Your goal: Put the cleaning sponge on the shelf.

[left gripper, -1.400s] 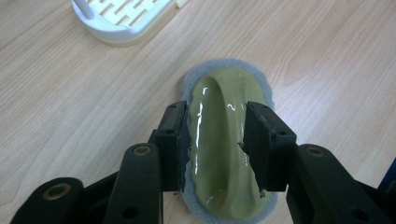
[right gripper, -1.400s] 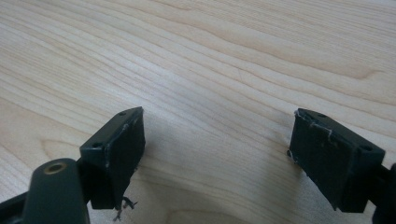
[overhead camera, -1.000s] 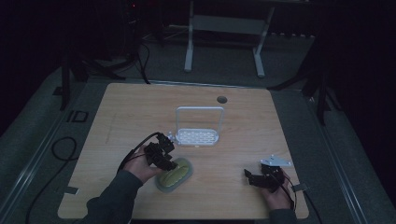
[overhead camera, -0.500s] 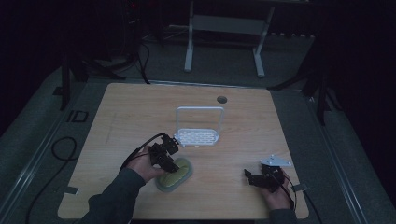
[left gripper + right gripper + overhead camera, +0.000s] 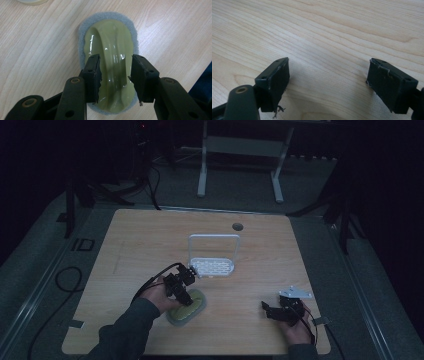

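A scrub pad (image 5: 110,47) lies flat on the wooden table: an olive-green glossy plastic grip on a grey felt base. In the high view the scrub pad (image 5: 192,309) sits at the table's front left of centre. My left gripper (image 5: 115,67) comes down on it from above, its jaws pressed to either side of the grip's raised ridge. The high view shows the left gripper (image 5: 182,295) held in a hand over the pad. My right gripper (image 5: 328,72) stands open over bare wood, nothing between its jaws. In the high view the right gripper (image 5: 266,310) rests near the front right corner.
A white perforated tray with an upright wire handle (image 5: 212,267) stands just beyond the pad, mid-table. A round cable hole (image 5: 237,226) is near the far edge. A pale round rim (image 5: 32,1) peeks in at the top of the left gripper view.
My left gripper has shifted slightly forward and down over the scrub pad. The right gripper has stayed put.
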Demonstrator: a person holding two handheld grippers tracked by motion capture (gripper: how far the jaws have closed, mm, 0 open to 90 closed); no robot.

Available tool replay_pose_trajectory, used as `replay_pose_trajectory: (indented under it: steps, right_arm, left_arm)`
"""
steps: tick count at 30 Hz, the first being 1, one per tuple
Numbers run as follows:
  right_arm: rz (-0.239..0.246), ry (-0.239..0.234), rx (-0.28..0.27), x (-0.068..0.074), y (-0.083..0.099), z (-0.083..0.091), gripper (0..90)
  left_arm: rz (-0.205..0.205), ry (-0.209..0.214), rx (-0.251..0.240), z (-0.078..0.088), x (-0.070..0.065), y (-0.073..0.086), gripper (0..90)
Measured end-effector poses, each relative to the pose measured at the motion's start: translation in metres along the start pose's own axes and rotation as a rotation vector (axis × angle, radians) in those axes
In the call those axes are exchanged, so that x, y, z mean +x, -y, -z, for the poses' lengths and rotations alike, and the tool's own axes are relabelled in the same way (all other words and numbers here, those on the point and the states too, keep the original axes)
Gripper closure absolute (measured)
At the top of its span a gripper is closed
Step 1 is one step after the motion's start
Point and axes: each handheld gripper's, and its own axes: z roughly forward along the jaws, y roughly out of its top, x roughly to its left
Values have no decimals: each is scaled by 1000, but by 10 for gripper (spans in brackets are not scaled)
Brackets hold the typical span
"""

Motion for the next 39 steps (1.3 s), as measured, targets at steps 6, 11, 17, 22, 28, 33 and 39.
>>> replay_pose_trajectory:
  steps: [6,11,17,22,28,33,39]
  right_arm:
    - [1,0,0,0,0,0,177]
    - [2,0,0,0,0,0,177]
    - [1,0,0,0,0,0,177]
    - [1,0,0,0,0,0,177]
    - [1,0,0,0,0,0,177]
    - [2,0,0,0,0,0,177]
    - [1,0,1,0,0,0,177]
  left_arm:
    - [1,5,47,-4,2,-3,596]
    - [-6,6,83,-8,4,-6,600]
    - [-14,16,108,-11,4,-8,623]
    - [-22,22,126,-11,5,-8,664]
    - [-44,13,141,-11,4,-10,704]
    - [-60,5,154,-11,3,-10,713]
    - [-91,-15,167,-10,0,-12,716]
